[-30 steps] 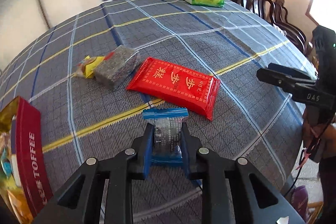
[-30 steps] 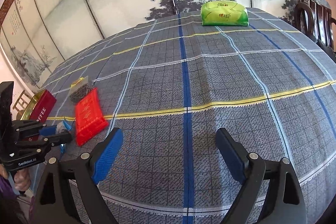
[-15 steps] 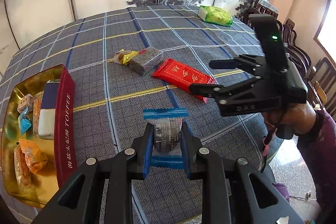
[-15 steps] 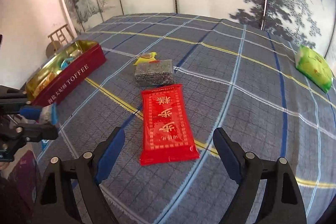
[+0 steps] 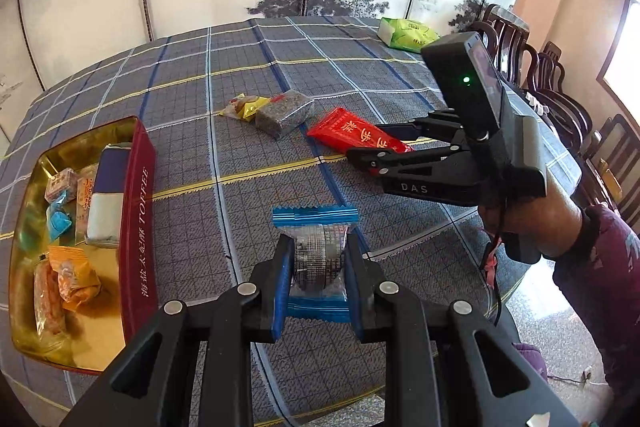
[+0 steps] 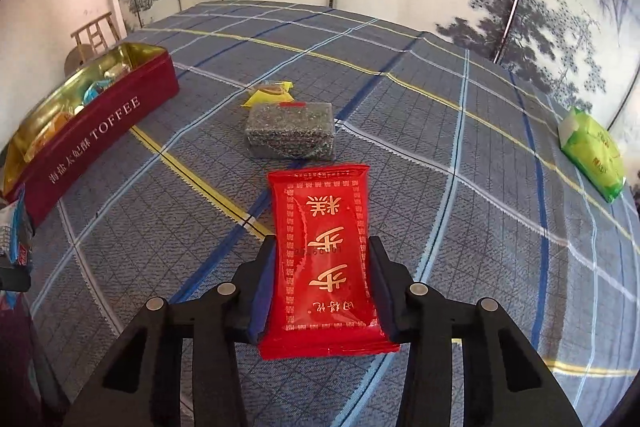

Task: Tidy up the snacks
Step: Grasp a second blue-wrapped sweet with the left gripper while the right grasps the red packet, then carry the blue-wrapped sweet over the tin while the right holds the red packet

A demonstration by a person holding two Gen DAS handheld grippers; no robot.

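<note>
Since a second ago the right claw has swung from bare cloth to the red snack packet and narrowed from a wide spread until both jaws press the packet's long sides; it now grips the packet, which still appears to lie on the worktop. The left claw remains clamped on the blue-ended foil sweet, and over the same interval the toffee tin has come into its view at lower left. Judgement: two items are in hand at once, with the tin the evident destination, since it already holds several wrapped pieces; neither item is over it yet. Remaining loose on the checked cloth are a dark speckled block in clear film, a small yellow-wrapped sweet just behind it, and a green packet well apart at the far edge. Materials: the red packet is glossy, flat and rectangular with gold characters and crimped ends, likely slippery and yielding under side pressure; the foil sweet is a rounded, crinkled silver body with serrated blue end seals; the tin is rigid, maroon outside and gold inside, lettered TOFFEE; the cloth is a woven grey-blue plaid with yellow and white lines.
</note>
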